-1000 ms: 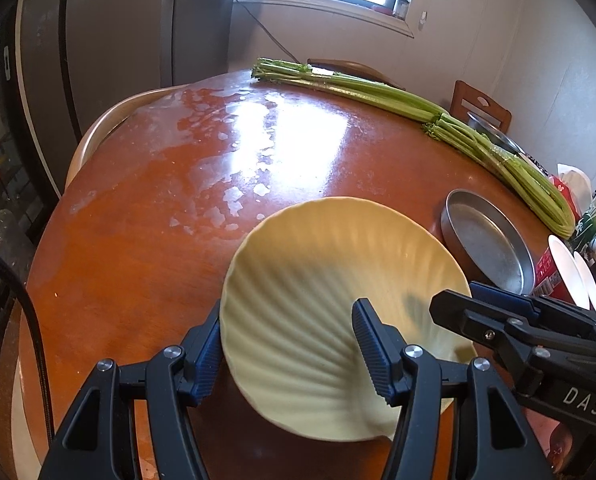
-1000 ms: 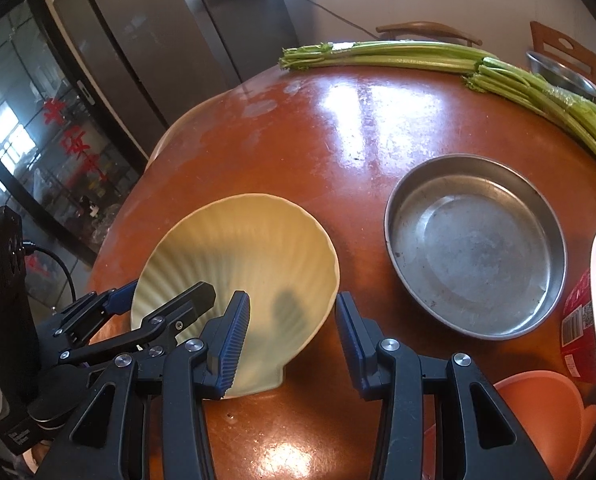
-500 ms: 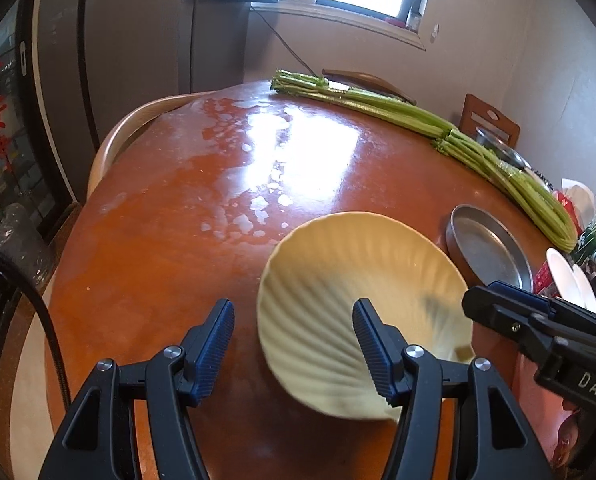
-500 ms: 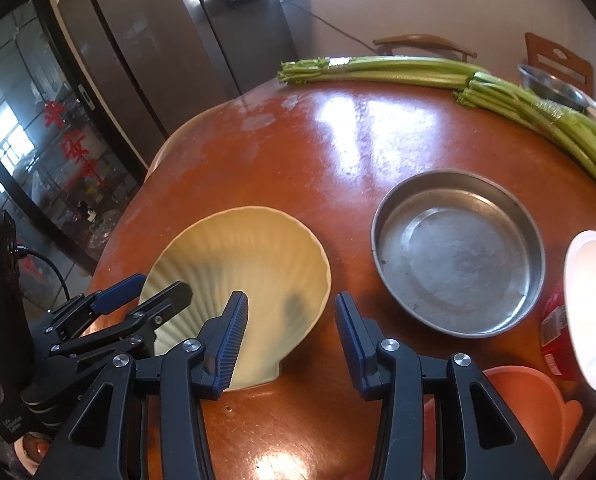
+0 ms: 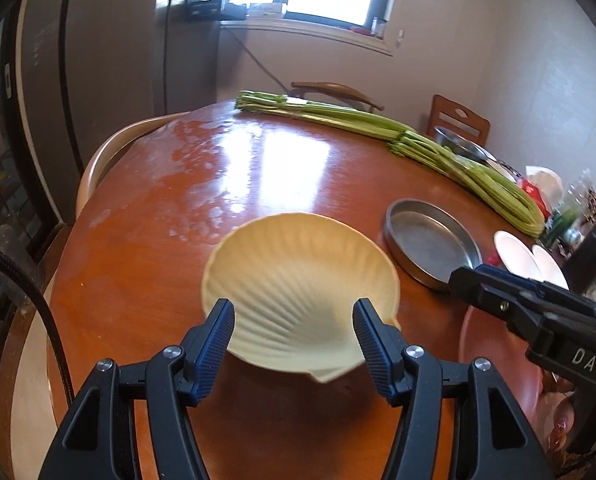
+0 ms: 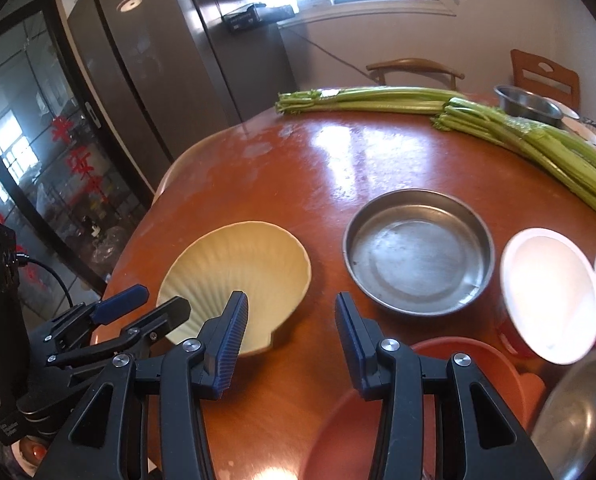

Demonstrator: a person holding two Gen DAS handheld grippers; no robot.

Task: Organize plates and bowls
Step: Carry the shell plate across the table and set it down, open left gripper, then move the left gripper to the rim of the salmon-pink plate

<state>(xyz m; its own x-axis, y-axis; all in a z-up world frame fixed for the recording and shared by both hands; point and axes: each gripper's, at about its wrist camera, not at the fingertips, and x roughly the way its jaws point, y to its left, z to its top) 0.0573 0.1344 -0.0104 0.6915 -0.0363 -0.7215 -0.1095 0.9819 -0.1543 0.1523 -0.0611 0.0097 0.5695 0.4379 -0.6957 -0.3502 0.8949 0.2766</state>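
A pale yellow shell-shaped plate [image 5: 298, 288] [image 6: 238, 264] lies flat on the round red-brown table [image 5: 178, 240]. My left gripper [image 5: 294, 312] [image 6: 158, 302] hovers over the plate's near rim, open, with nothing between its fingers. My right gripper [image 6: 291, 304] [image 5: 464, 276] hangs to the right of the plate, over bare table in front of a round steel pan [image 6: 418, 252] [image 5: 434, 240]. Its jaws stand apart and empty. An orange-red plastic bowl [image 6: 378, 420] [image 5: 498, 360] sits under the right gripper's near side.
Two white bowls [image 6: 546, 292] rest on a red container to the right of the pan. Long celery bunches [image 6: 498, 128] [image 5: 378, 124] lie across the far side. A steel bowl [image 6: 526, 106] stands at the far right, another steel dish [image 6: 578, 420] at the lower right. Chairs ring the table.
Both grippers have drawn back and up from the shell plate, which stays on the table. The left fingers no longer straddle the plate's rim closely. More of the white bowls shows.
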